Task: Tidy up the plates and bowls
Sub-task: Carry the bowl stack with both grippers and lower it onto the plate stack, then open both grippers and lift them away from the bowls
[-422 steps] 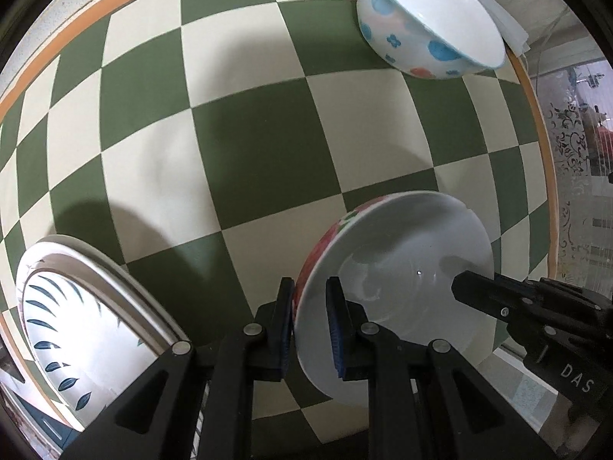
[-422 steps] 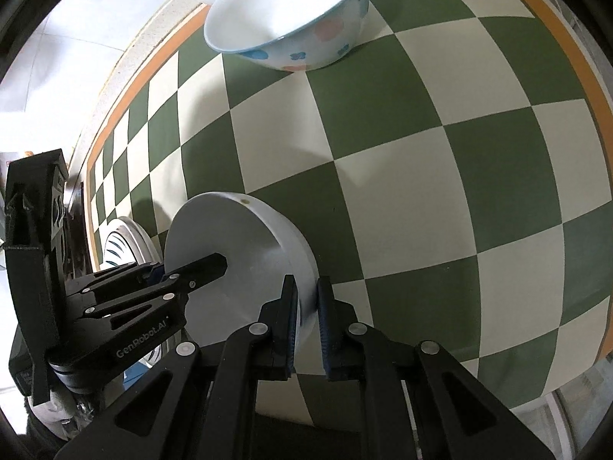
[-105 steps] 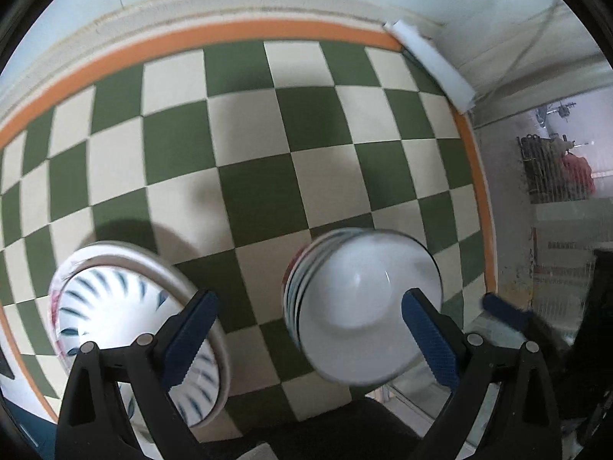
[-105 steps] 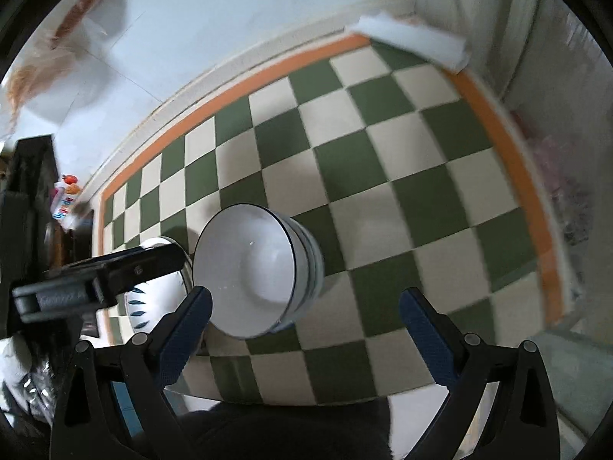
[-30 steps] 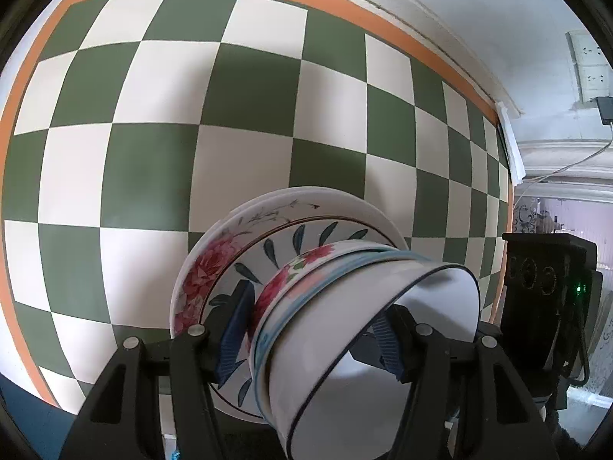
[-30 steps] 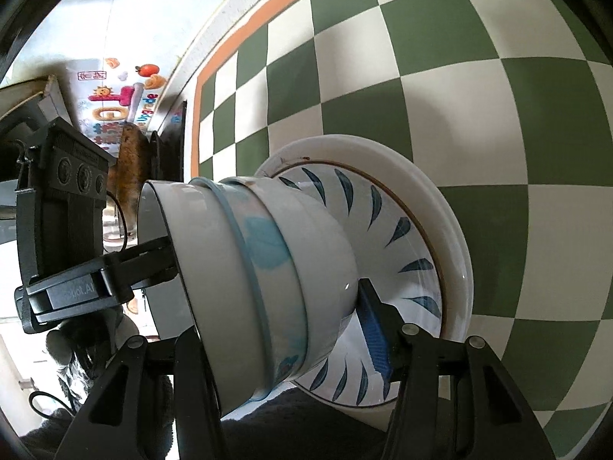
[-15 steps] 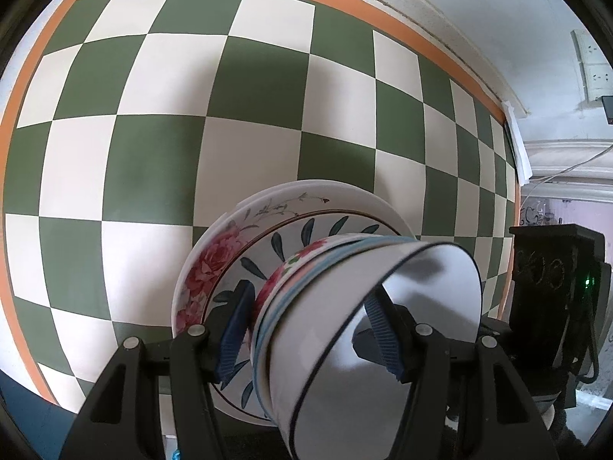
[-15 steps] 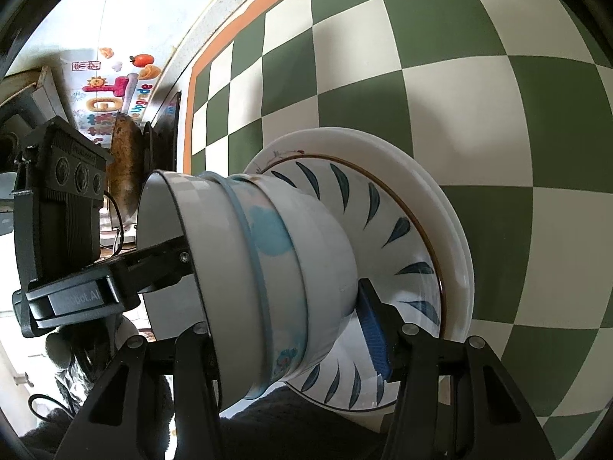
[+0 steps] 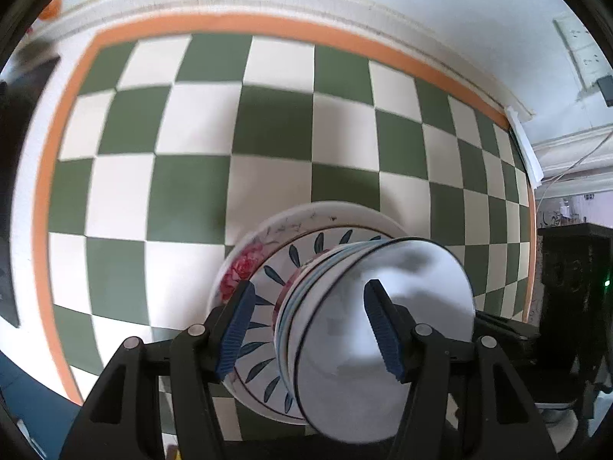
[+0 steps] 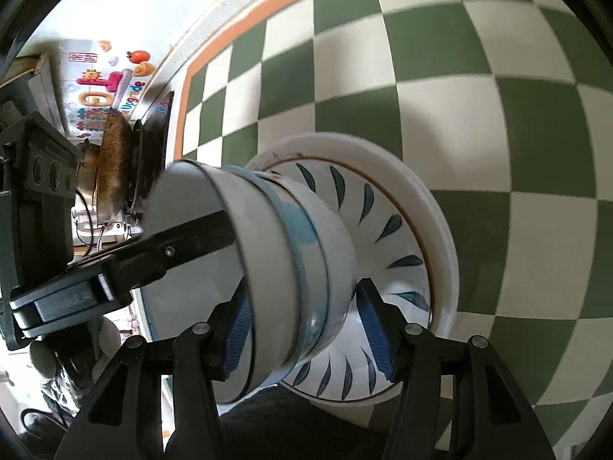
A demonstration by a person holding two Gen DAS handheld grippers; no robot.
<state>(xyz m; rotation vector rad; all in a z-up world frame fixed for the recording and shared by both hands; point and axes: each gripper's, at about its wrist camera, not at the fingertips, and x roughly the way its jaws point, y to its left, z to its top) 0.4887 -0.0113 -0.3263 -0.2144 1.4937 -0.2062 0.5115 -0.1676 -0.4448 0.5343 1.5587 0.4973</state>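
Observation:
A stack of nested white bowls (image 9: 379, 314) sits on a stack of plates (image 9: 268, 253) with blue leaf and red flower patterns, on the green and cream checked tablecloth (image 9: 191, 191). My left gripper (image 9: 310, 329) is open, its blue pads on either side of the bowl stack without clamping it. My right gripper (image 10: 302, 329) is open too and straddles the same bowl stack (image 10: 268, 268) from the other side, above the plates (image 10: 417, 230). The left gripper's finger shows in the right wrist view (image 10: 184, 245) by the top bowl's rim.
The tablecloth has an orange border (image 9: 46, 176) near the table edge. A wall (image 9: 421, 7) runs along the back. A dark pan on a stove (image 10: 115, 161) stands beyond the table's left edge. A white strip (image 9: 525, 142) lies at the right edge.
Both grippers have opened wider and drawn back a little from the bowl stack, which now rests on the plates. The left view has tilted up to show more table.

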